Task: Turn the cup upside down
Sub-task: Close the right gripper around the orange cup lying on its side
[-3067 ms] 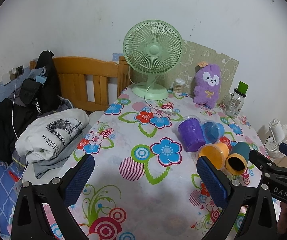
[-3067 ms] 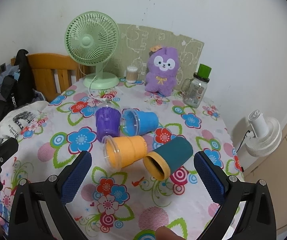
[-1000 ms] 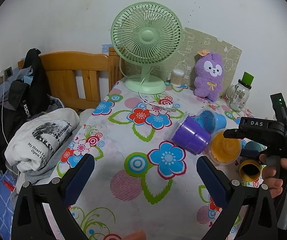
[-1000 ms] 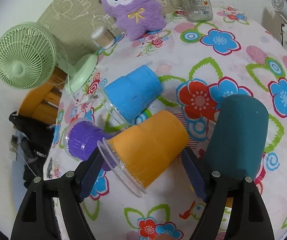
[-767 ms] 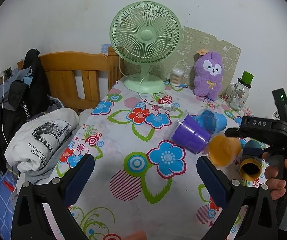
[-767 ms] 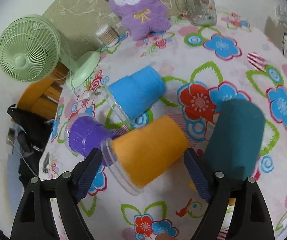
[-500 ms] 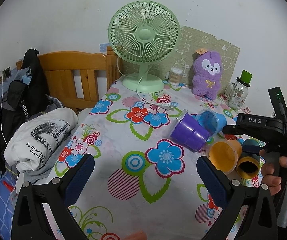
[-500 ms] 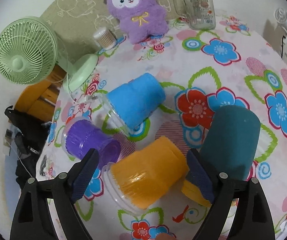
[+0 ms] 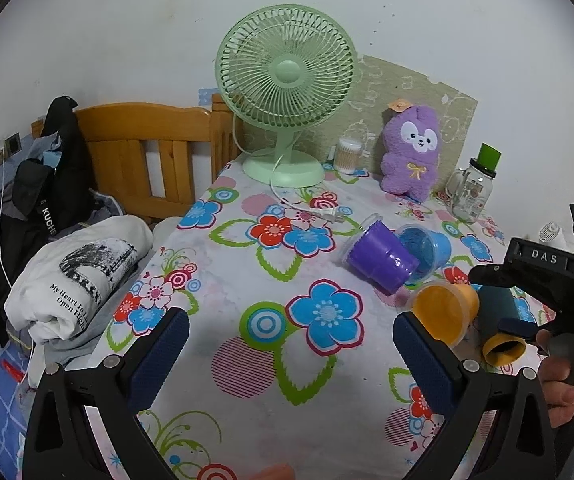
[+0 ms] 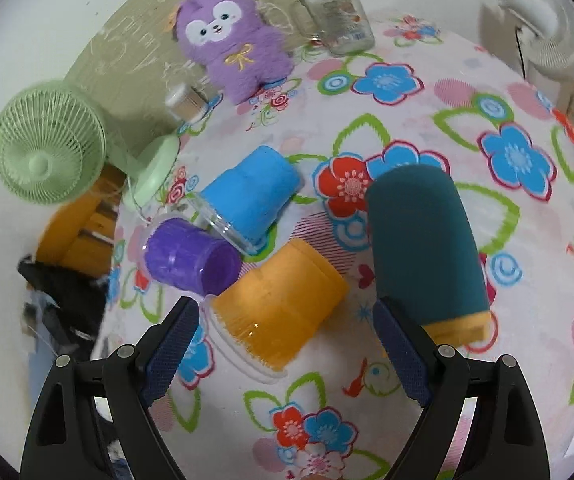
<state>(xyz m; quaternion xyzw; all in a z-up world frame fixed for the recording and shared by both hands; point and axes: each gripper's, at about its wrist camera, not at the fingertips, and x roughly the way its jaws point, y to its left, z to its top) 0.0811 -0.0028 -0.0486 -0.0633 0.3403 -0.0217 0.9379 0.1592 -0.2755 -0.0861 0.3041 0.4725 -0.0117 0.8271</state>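
Several cups lie on their sides on the floral tablecloth (image 10: 507,92): an orange cup (image 10: 283,300), a teal cup with a yellow rim (image 10: 423,244), a blue cup (image 10: 251,196) and a purple cup (image 10: 191,256). My right gripper (image 10: 287,344) is open, its fingers on either side of the orange cup's mouth end, just above it. My left gripper (image 9: 287,356) is open and empty over the table's near part, left of the cups. The left wrist view shows the orange cup (image 9: 443,312), teal cup (image 9: 495,312), purple cup (image 9: 379,260) and blue cup (image 9: 427,244).
A green fan (image 9: 285,80), a purple plush toy (image 9: 411,156), a cotton-swab jar (image 9: 347,154) and a glass jar with green lid (image 9: 473,196) stand along the back. A fan cord and plug (image 9: 319,212) lie behind the cups. Folded clothes (image 9: 75,268) lie left of the table.
My right gripper has come down from over the table to the orange cup. The orange cup has shifted and rolled a little toward the purple one. My left gripper has barely moved.
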